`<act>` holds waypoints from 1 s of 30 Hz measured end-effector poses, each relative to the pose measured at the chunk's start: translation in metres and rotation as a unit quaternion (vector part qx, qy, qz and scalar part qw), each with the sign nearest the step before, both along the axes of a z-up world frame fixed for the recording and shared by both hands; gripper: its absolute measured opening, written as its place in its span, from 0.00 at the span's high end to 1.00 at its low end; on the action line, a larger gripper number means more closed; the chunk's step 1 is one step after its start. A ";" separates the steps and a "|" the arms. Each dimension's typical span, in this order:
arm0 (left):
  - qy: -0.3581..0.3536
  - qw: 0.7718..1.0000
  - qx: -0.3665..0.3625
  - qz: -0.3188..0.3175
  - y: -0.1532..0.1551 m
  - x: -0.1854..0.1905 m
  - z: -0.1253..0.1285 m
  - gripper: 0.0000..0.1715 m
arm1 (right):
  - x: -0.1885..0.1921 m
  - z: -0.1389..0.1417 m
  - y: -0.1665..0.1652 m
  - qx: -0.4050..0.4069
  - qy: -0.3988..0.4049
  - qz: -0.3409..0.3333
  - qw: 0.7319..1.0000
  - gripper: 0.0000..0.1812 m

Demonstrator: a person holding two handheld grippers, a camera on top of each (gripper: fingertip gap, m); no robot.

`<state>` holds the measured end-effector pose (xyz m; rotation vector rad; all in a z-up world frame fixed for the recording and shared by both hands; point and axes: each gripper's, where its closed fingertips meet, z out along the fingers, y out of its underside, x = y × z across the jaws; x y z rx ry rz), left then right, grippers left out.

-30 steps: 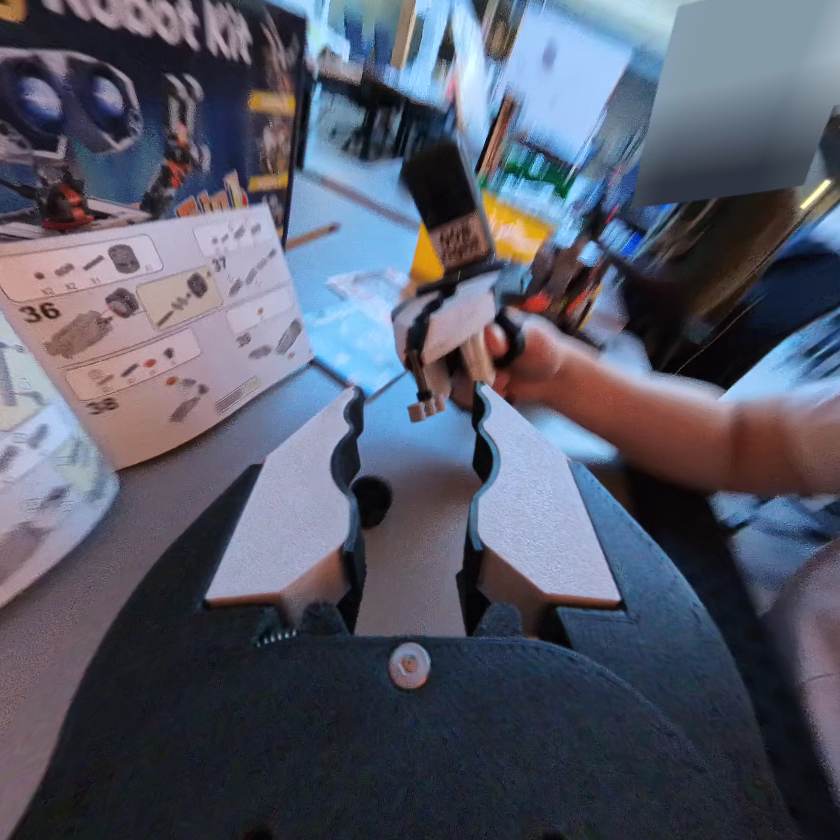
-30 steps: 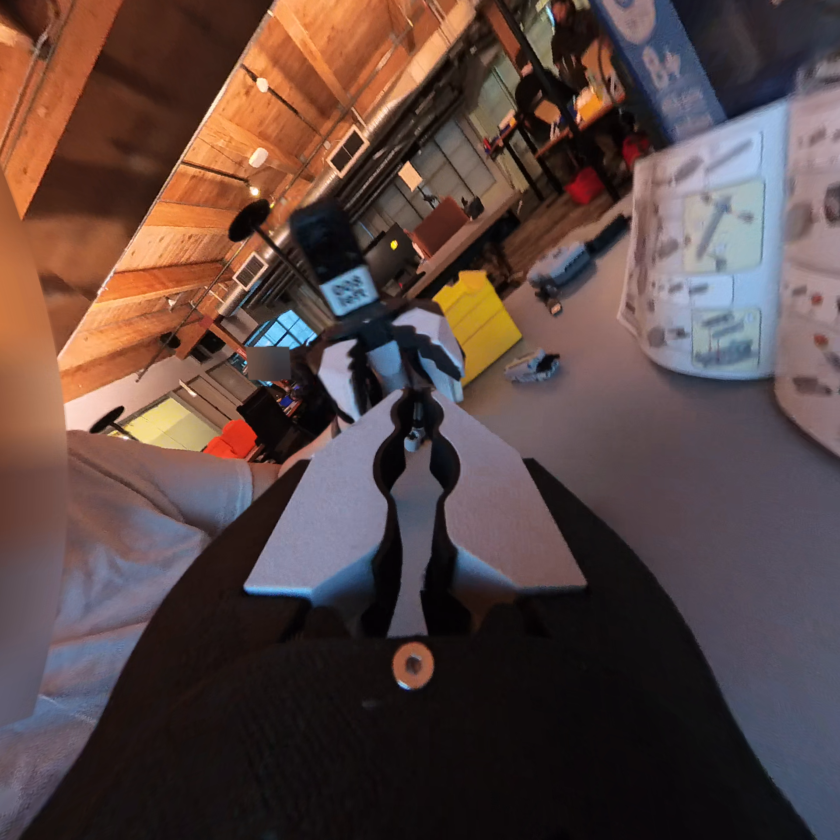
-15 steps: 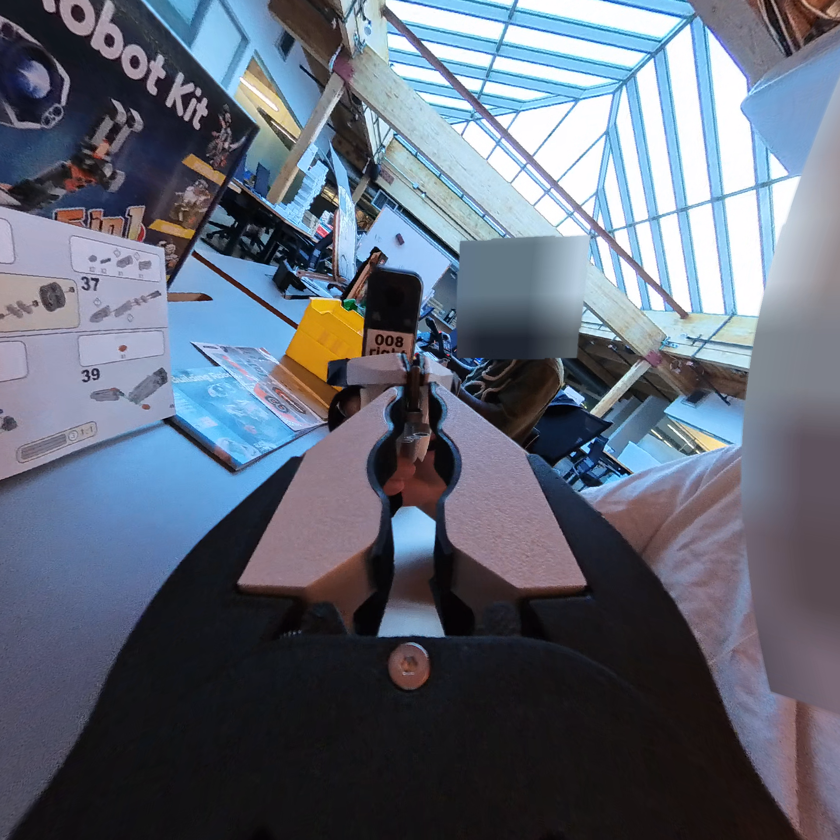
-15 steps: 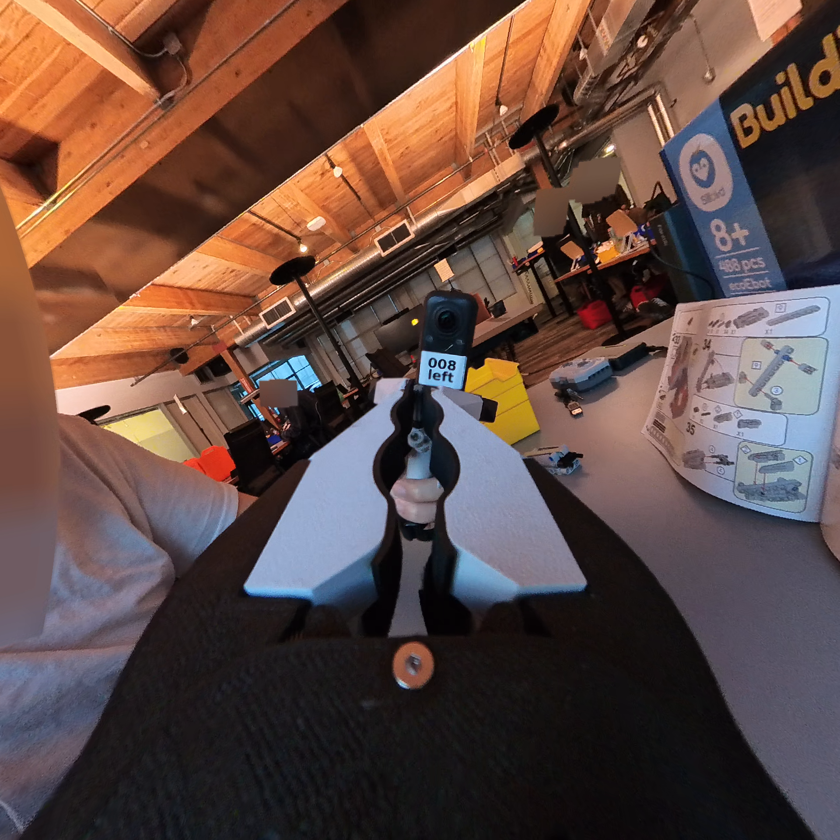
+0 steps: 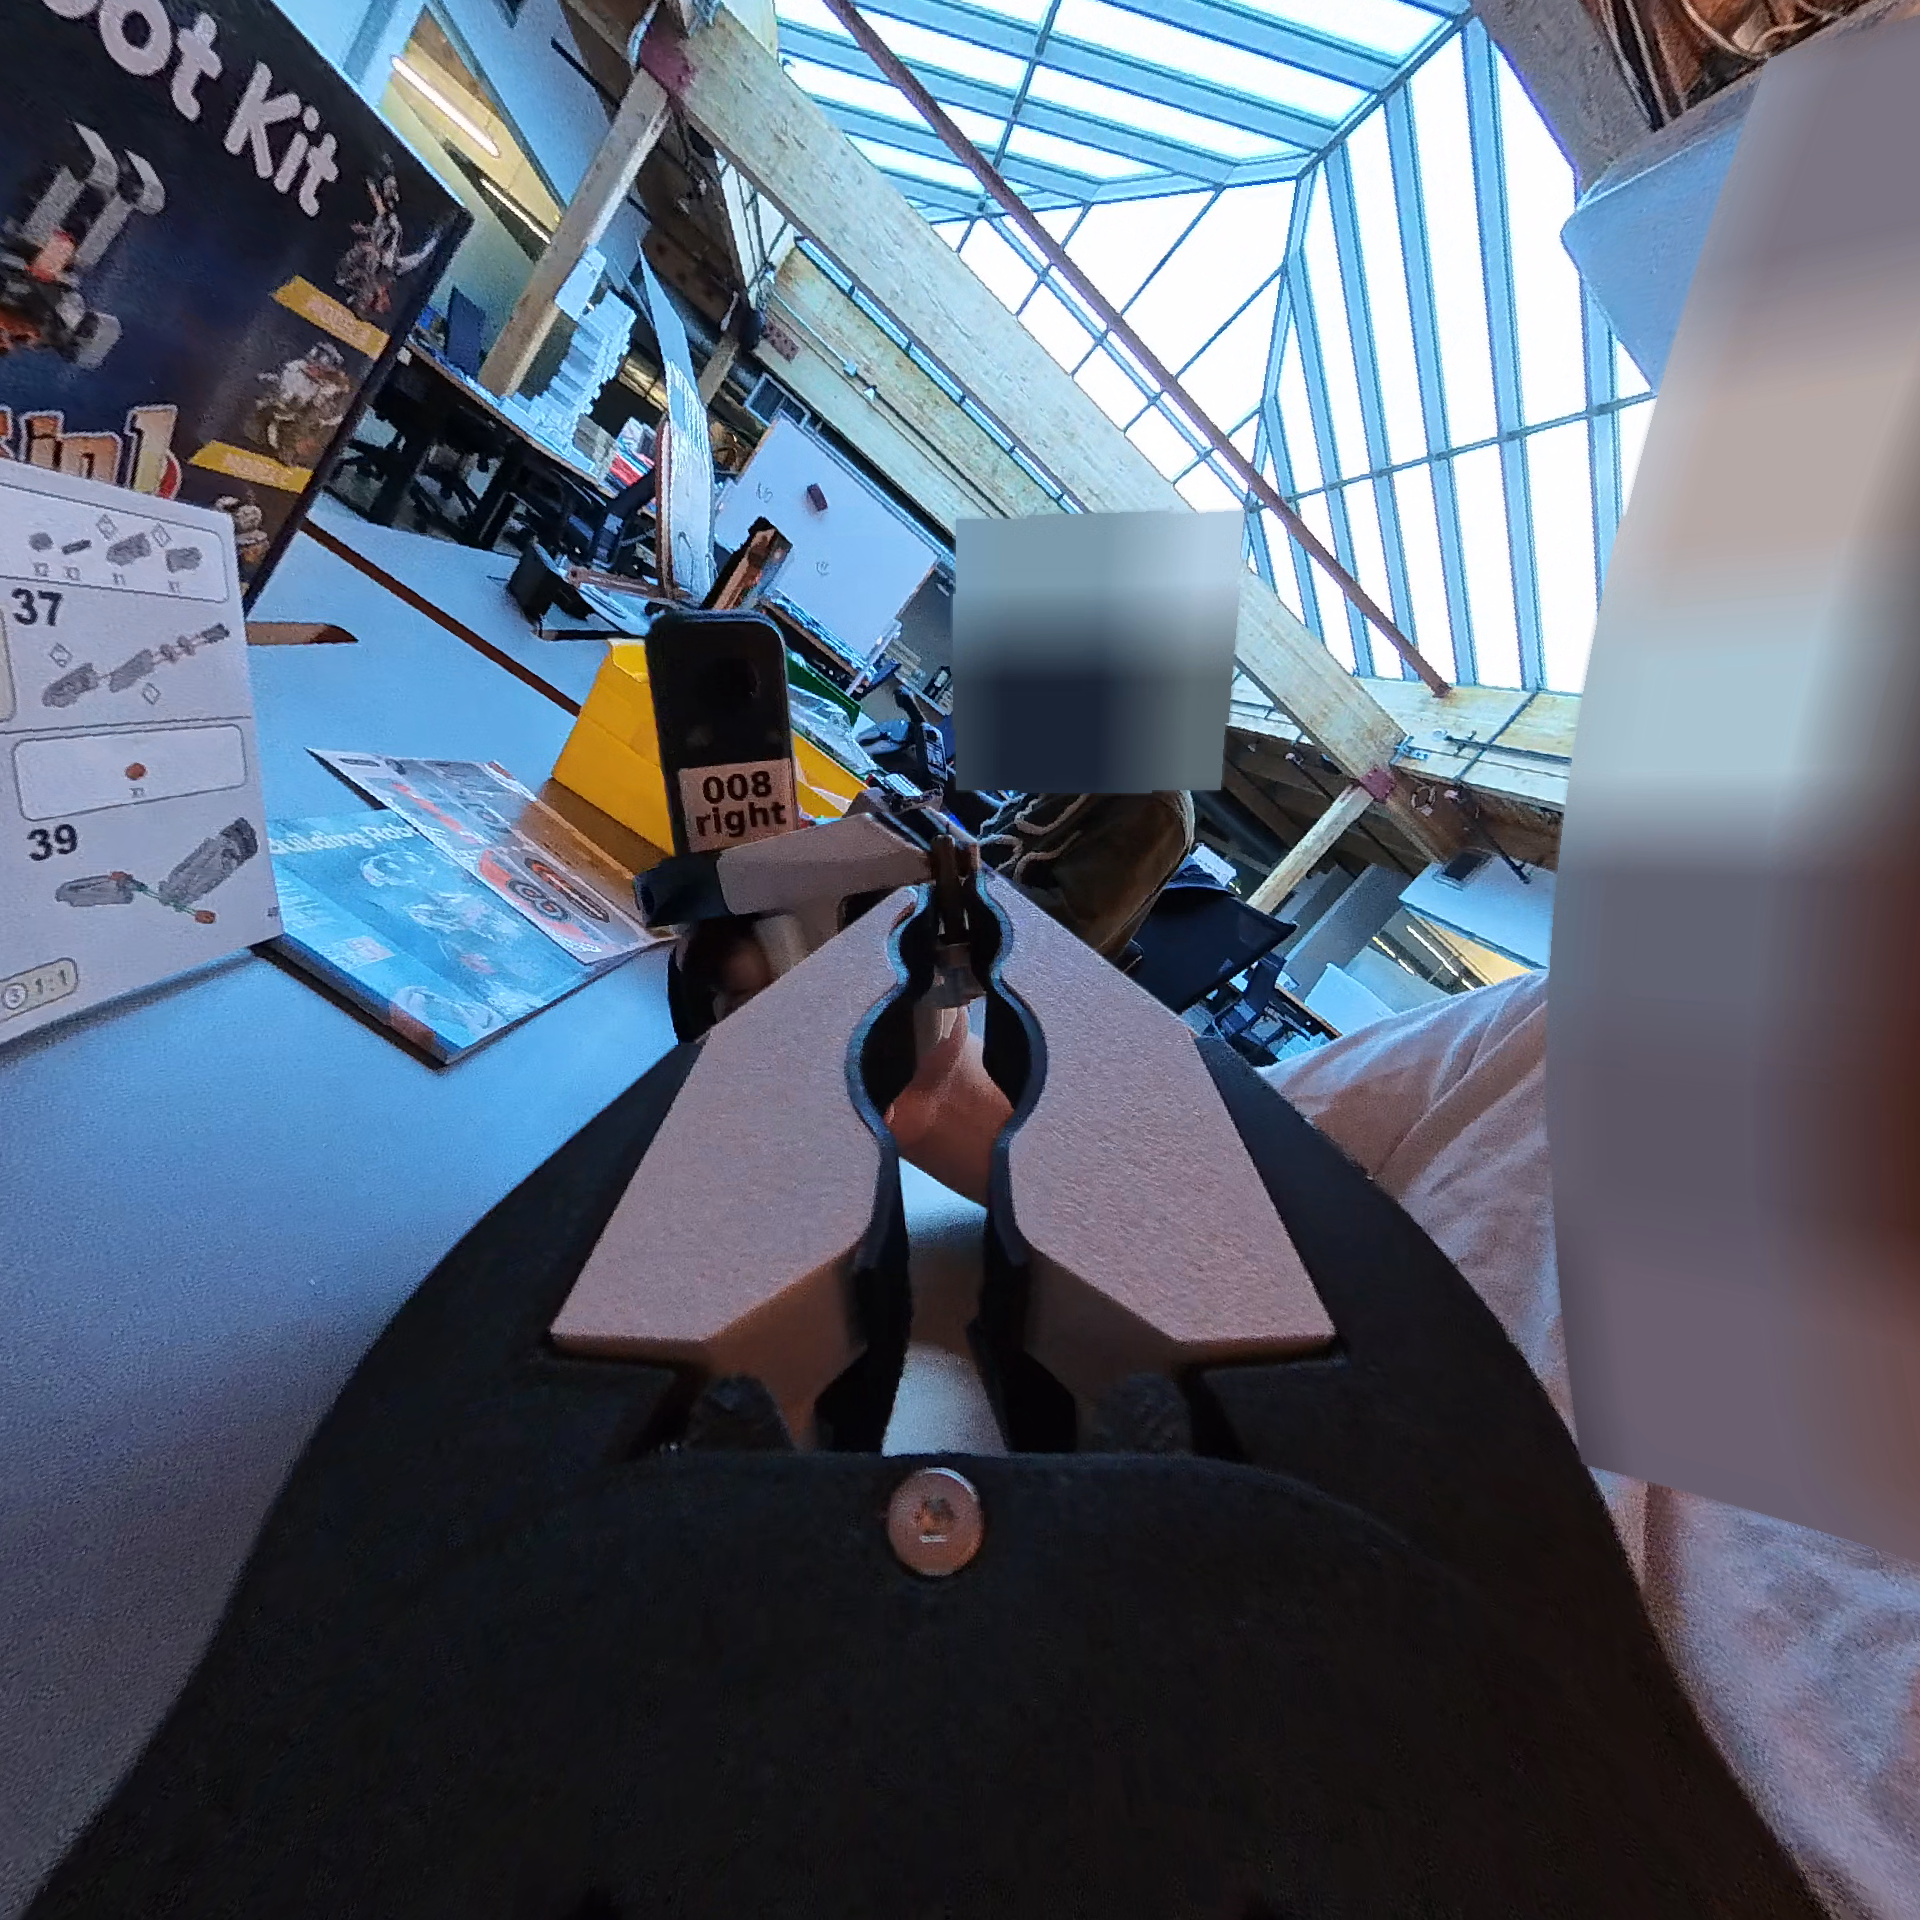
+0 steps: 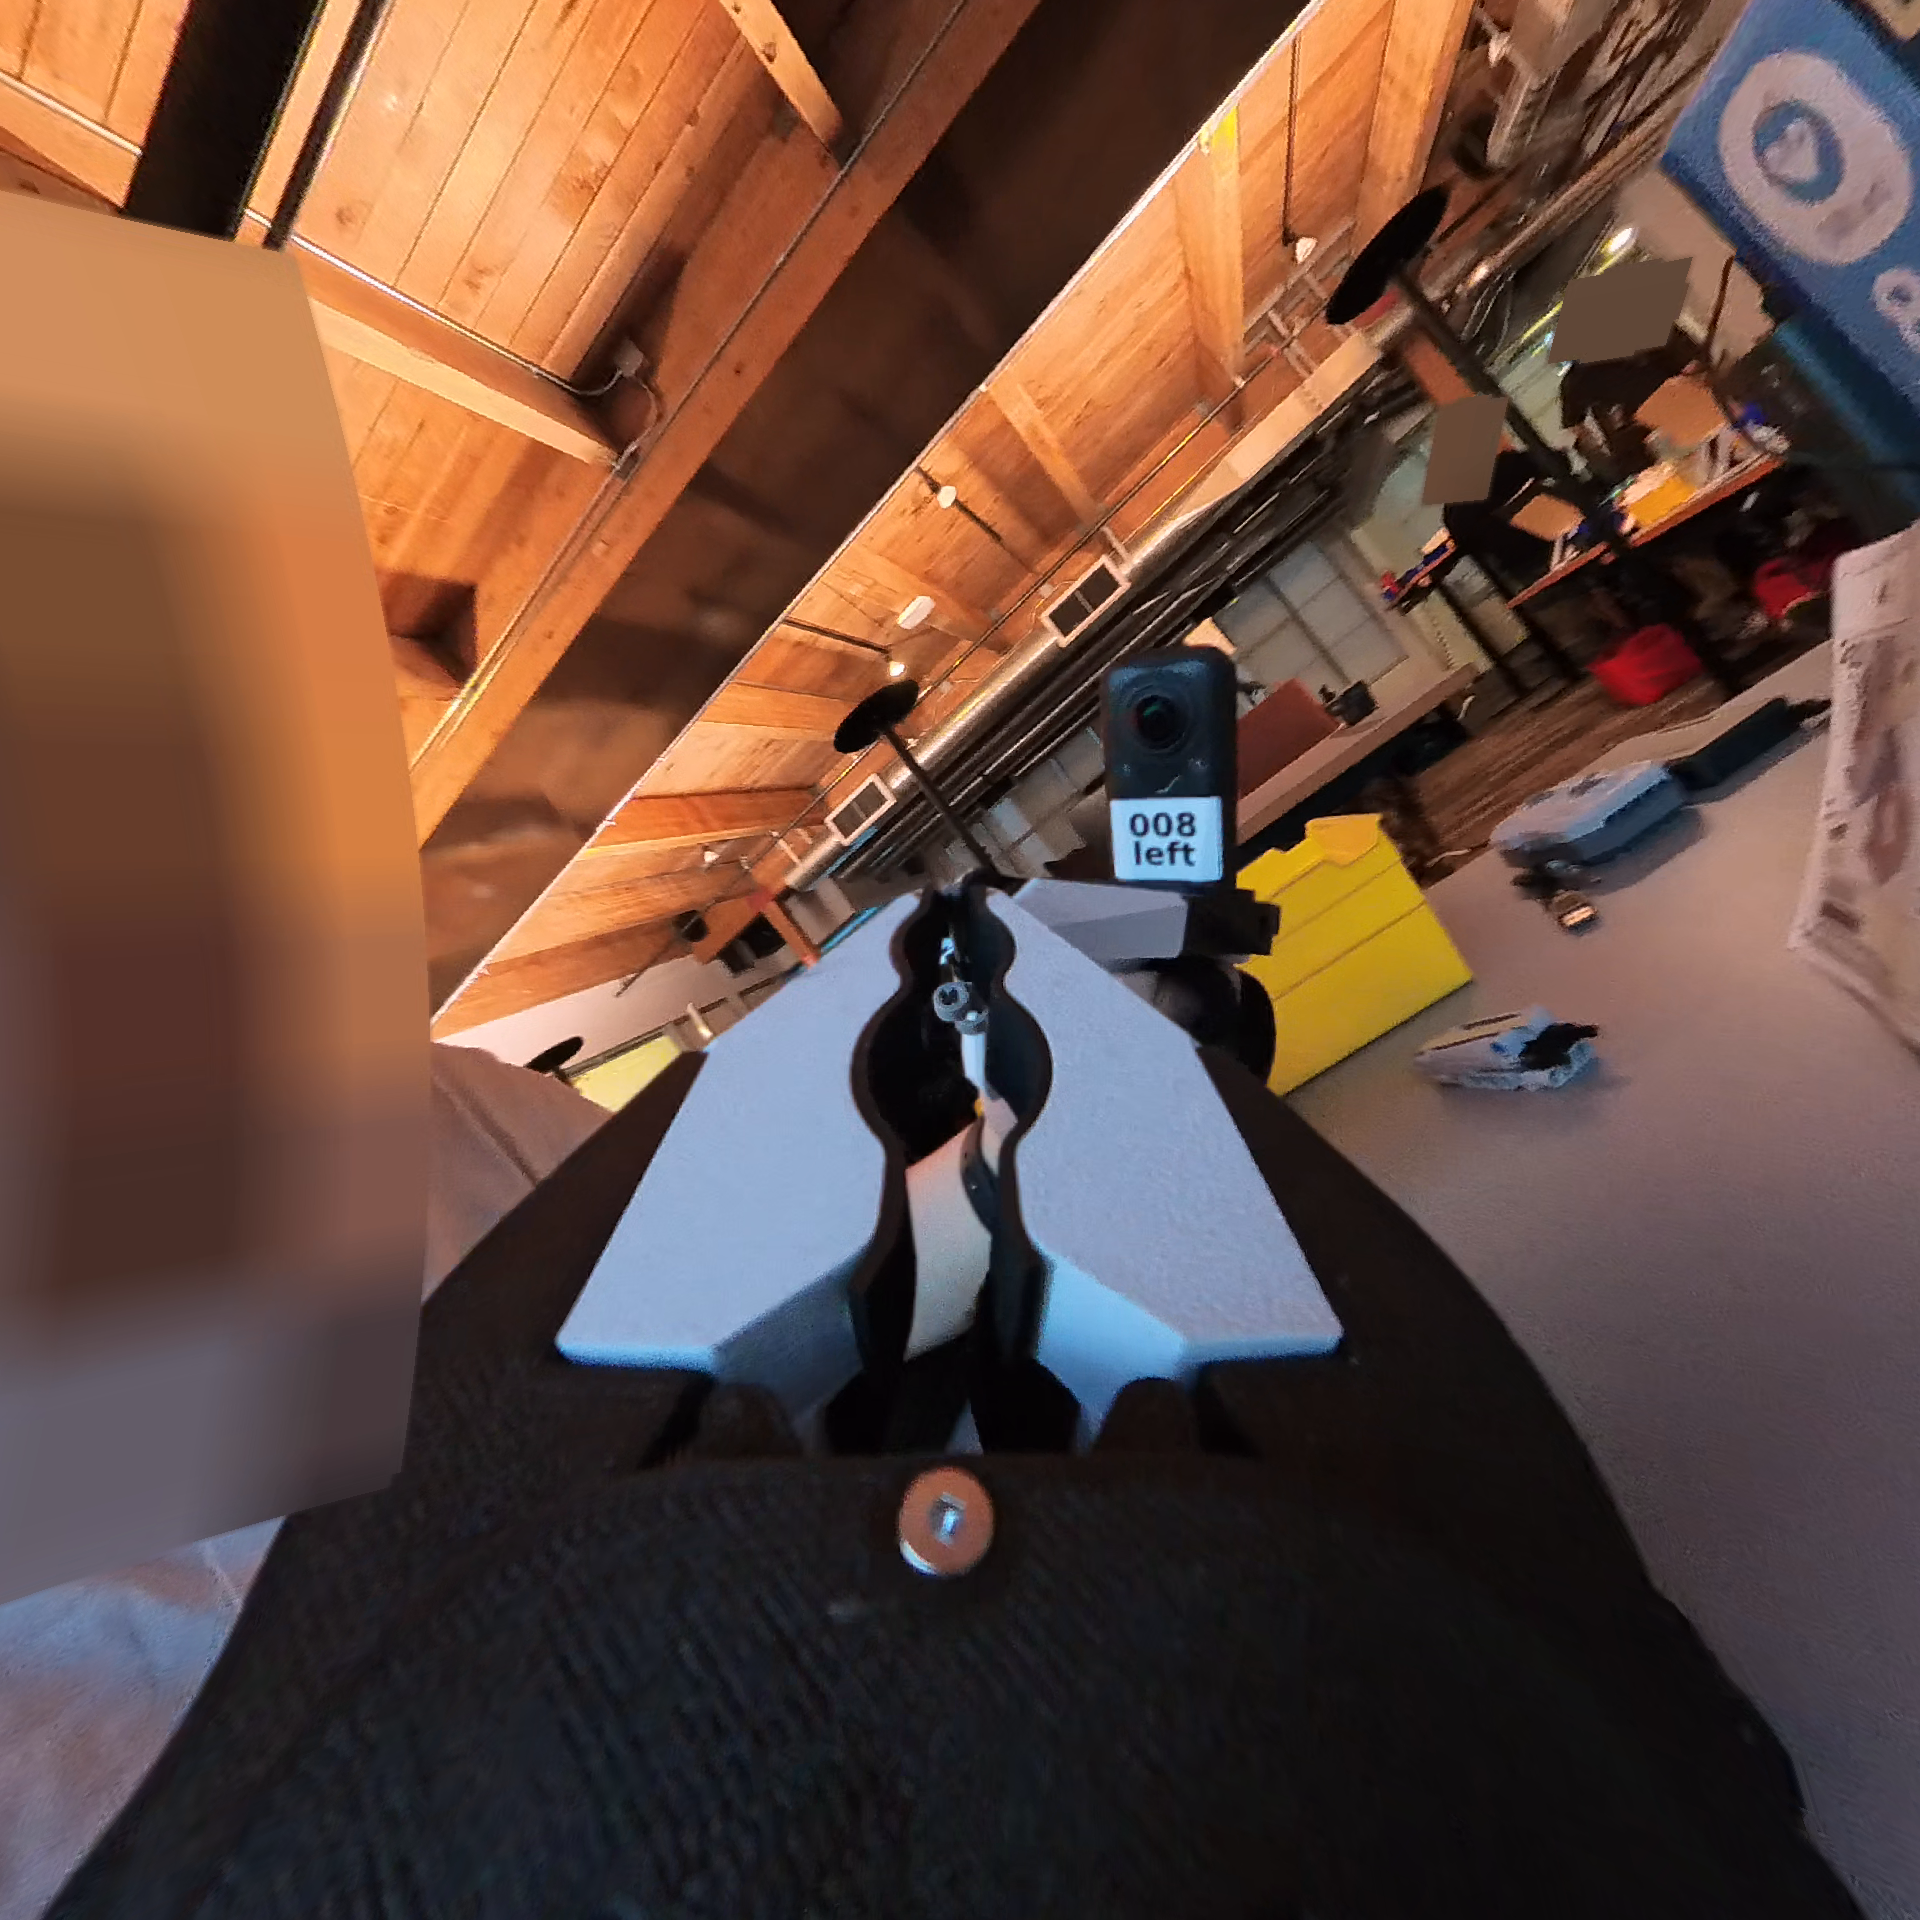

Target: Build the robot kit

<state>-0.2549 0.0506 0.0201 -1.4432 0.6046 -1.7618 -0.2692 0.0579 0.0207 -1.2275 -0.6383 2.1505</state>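
My left gripper (image 5: 949,888) and my right gripper (image 6: 961,906) are held up above the grey table (image 5: 208,1195), pointing at each other tip to tip. Both have their jaws closed to a narrow slit. A small grey connector on a thin dark pin (image 5: 951,961) sits between the tips; it also shows in the right wrist view (image 6: 951,1003). Each gripper's tips pinch one end of it. The right gripper's body and camera (image 5: 727,727) face me in the left wrist view, and the left gripper's camera (image 6: 1164,748) faces me in the right wrist view. A hand (image 5: 951,1112) shows behind the slit.
An open instruction booklet (image 5: 114,748) leans on a dark kit box (image 5: 156,260) at the left. A flat leaflet (image 5: 447,914) and a yellow bin (image 6: 1351,935) lie beyond. Loose grey parts (image 6: 1507,1049) and a grey module (image 6: 1590,821) sit on the table (image 6: 1558,1351). The person's light shirt (image 5: 1455,1143) is close by.
My left gripper has gone from open over the table to closed, lifted and turned to face the right one. The right gripper kept its small part and met the left tip to tip.
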 end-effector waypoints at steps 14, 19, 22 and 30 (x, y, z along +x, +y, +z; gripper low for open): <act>0.154 0.988 -0.002 0.010 0.012 -0.018 -0.045 0.99 | 0.019 -0.102 0.019 0.313 -0.370 -0.078 0.871 0.76; 0.205 0.979 -0.011 0.015 0.016 -0.025 -0.064 0.99 | 0.019 -0.155 0.020 0.353 -0.518 -0.054 0.777 0.66; 0.222 0.975 -0.024 0.015 0.019 -0.026 -0.072 0.99 | 0.018 -0.169 0.024 0.357 -0.578 -0.062 0.731 0.65; 0.267 0.963 -0.023 0.007 0.021 -0.030 -0.089 0.99 | 0.013 -0.179 0.022 0.367 -0.620 -0.066 0.690 0.82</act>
